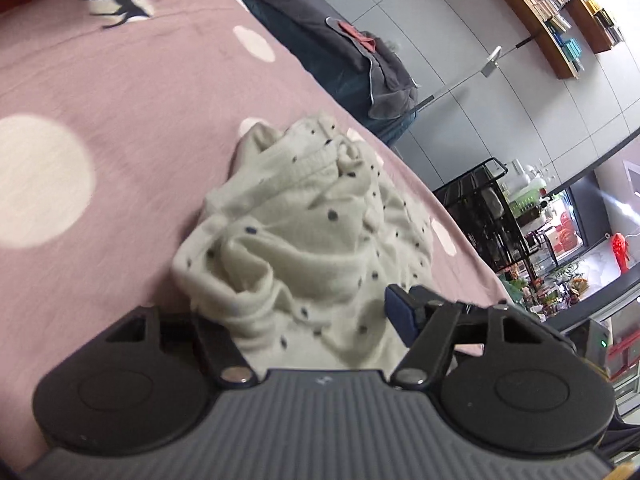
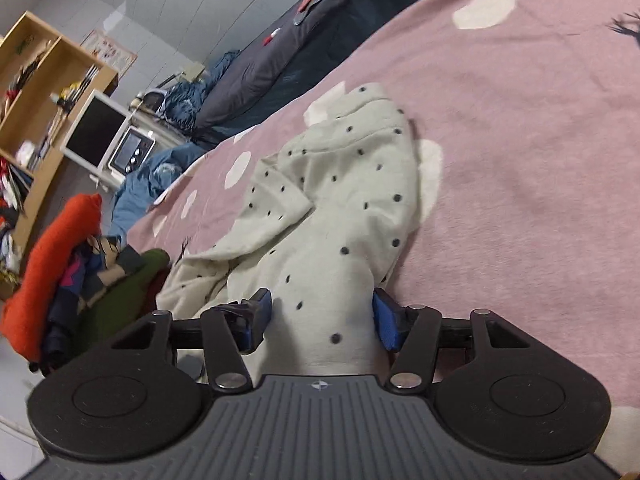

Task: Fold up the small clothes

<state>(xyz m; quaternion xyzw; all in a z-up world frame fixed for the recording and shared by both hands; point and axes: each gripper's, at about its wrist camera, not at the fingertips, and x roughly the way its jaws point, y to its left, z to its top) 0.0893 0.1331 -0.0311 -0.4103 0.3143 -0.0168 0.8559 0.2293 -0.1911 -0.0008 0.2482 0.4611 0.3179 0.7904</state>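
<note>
1. The task garment, a cream dotted knit (image 1: 304, 232), lies crumpled in a loose heap on the pink spotted bedspread (image 1: 120, 128), near the bed's edge in the left wrist view. A pile of other clothes (image 2: 72, 264) sits apart at the edge in the right wrist view.
2. Handling, as we judge it: light, soft and limp, with no stiffness to hold a shape. The ribbed band near the top of the heap looks thicker and less likely to slip out than a single layer. We expect layers to drag along together, so a hem or a seam corner is the better hold, not a bunched fold.
3. Left gripper (image 1: 312, 320): jaws partly apart. Only one blue pad (image 1: 400, 312) shows; the other finger is hidden behind cloth. Fabric lies between and over the fingers; we cannot tell whether anything is pinched.
4. Right gripper (image 2: 320, 320): jaws stand wide, both blue pads (image 2: 256, 320) visible. A strip of the garment runs straight through the gap, edges just beside or touching each pad; no squeeze is visible, so we read it as not held.
5. The bulk of the knit lies ahead of both sets of fingers.
</note>
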